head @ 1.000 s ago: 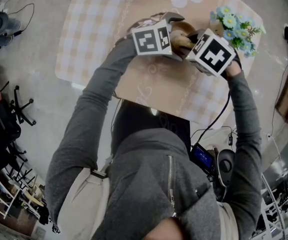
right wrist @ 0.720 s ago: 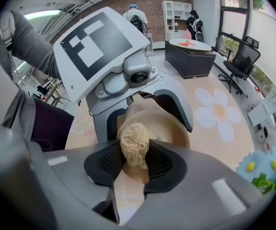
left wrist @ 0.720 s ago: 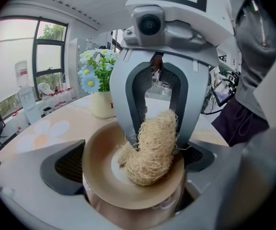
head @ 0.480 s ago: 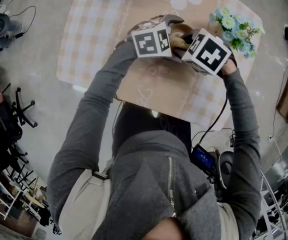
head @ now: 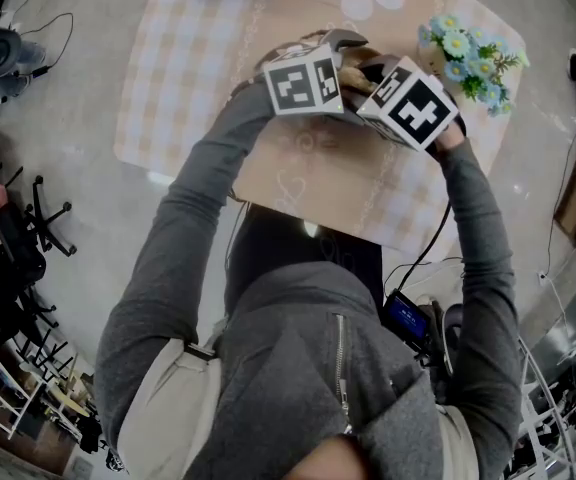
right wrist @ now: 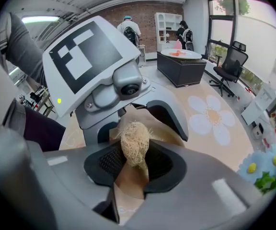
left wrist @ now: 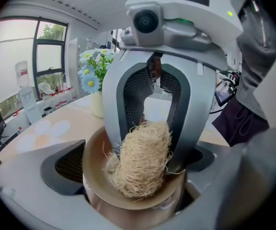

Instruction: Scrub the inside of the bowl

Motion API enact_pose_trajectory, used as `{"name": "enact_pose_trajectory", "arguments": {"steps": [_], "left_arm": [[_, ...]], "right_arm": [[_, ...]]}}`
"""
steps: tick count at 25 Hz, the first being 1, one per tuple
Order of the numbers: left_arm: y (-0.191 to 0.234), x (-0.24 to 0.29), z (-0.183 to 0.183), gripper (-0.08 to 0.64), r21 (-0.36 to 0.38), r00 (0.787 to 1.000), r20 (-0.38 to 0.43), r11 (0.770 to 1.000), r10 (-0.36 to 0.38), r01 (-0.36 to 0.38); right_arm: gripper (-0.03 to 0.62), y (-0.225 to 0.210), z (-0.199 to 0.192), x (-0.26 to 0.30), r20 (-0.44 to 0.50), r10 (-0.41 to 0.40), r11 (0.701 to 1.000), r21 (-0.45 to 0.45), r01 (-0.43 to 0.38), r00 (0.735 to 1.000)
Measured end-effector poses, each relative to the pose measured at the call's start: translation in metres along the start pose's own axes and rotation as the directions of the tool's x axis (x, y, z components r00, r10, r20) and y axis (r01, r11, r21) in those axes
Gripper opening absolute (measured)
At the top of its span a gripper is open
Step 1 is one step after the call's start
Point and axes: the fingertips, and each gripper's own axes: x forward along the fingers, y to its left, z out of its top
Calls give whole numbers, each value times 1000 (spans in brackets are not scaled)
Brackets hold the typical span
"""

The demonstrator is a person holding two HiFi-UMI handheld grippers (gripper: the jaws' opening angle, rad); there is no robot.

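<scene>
The left gripper (left wrist: pixel 134 176) has its two jaws closed on the bowl (left wrist: pixel 95 162), one jaw on each side of the bowl's outer wall. The bowl is tan and sits between the dark mesh pads, held above the table (head: pixel 318 178). In the left gripper view its open side is in sight, turned towards the other gripper.

Inside the bowl is the scrubber (left wrist: pixel 140 159), a pale ball of dry, straw-like fibres. It touches the inner surface of the bowl, and a few loose fibres spread out at its left side.

The right gripper (right wrist: pixel 136 163) faces the left one, and its jaws reach down into the bowl. They are pressed on the scrubber from both sides, so the ball stands between them. In the head view the two marker cubes are just beside each other, nearly touching, and the person's grey sleeves (head: pixel 198 218) lead up to them.

To the right of the right gripper, apart from it, a bunch of blue and white flowers (head: pixel 468 53) stands on the table.
</scene>
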Motion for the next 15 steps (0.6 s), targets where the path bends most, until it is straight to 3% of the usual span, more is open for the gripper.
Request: {"name": "enact_pose_trajectory", "arguments": {"steps": [15], "left_arm": [[0, -1, -1, 598, -7, 1000, -6, 1000, -2, 2]], "right_arm": [[112, -16, 8, 1, 72, -145, 989, 22, 144, 987]]}}
